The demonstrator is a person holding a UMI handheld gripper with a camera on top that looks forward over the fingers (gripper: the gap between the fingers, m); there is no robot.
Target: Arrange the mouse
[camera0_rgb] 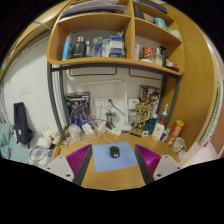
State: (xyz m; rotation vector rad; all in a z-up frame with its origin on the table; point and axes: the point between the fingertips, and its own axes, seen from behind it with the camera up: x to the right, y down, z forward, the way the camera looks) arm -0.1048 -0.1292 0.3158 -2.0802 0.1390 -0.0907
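The gripper (113,163) is holding its fingers apart, leaving an open lane between them over the blue mat (110,157). The mouse (114,152) is sitting alone in that lane, with bare mat showing around it. Beyond the mat, a crowded row of bottles and cups (120,128) is blocking the back of the desk (100,180), and shelves (115,62) are overhanging it.
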